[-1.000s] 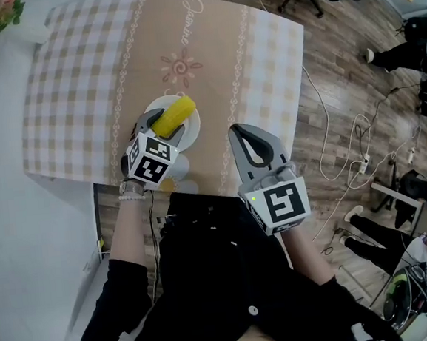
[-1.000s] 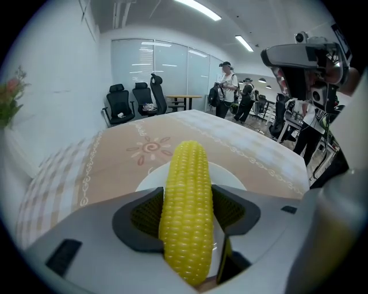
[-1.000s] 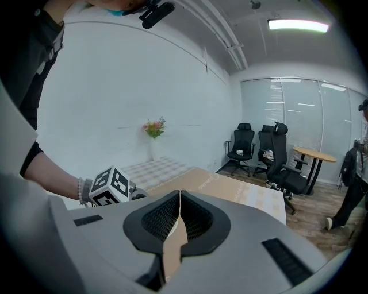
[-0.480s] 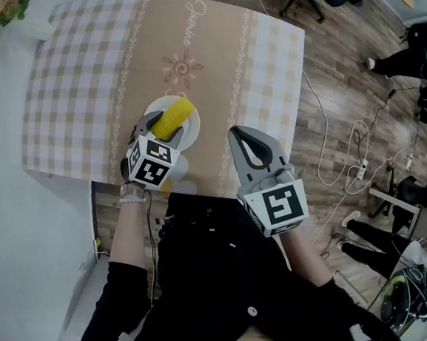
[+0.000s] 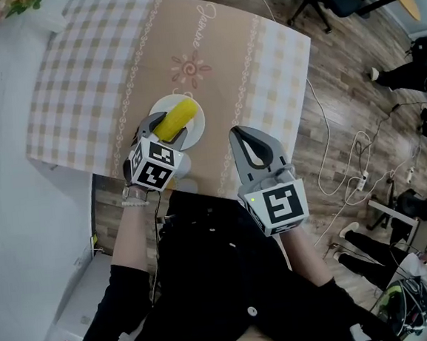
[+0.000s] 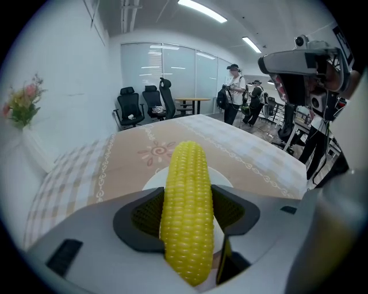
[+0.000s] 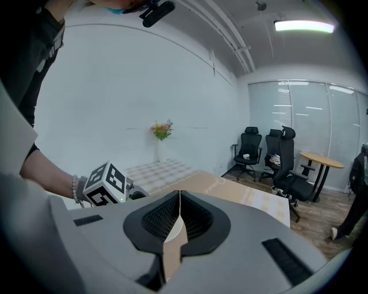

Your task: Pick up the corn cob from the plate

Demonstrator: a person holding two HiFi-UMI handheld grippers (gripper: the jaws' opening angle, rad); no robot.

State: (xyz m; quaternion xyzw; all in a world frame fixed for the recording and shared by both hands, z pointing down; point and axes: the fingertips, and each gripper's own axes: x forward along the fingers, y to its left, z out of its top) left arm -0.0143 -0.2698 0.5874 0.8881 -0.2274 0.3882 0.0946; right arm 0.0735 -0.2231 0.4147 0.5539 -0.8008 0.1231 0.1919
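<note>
The yellow corn cob [image 5: 178, 118] is clamped between the jaws of my left gripper [image 5: 167, 127], lying along them with its far end over the white plate [image 5: 197, 131]. In the left gripper view the corn cob [image 6: 185, 189] fills the middle, the left gripper [image 6: 187, 208] is shut on it, and the plate [image 6: 222, 179] shows beneath; whether cob and plate touch is unclear. My right gripper [image 5: 241, 137] hangs over the table's near edge to the right of the plate. In its own view the right gripper [image 7: 179, 221] is shut with nothing in it.
The table [image 5: 86, 73] has a beige and white checked cloth with a sun motif [image 5: 192, 68]. A vase of flowers [image 5: 19, 6] stands at its far left corner. Cables [image 5: 346, 162] lie on the wooden floor to the right. Office chairs [image 6: 144, 103] and people [image 6: 236, 86] are beyond.
The head view has shifted a little. My left gripper keeps the cob over the plate in much the same place. The right gripper has not moved.
</note>
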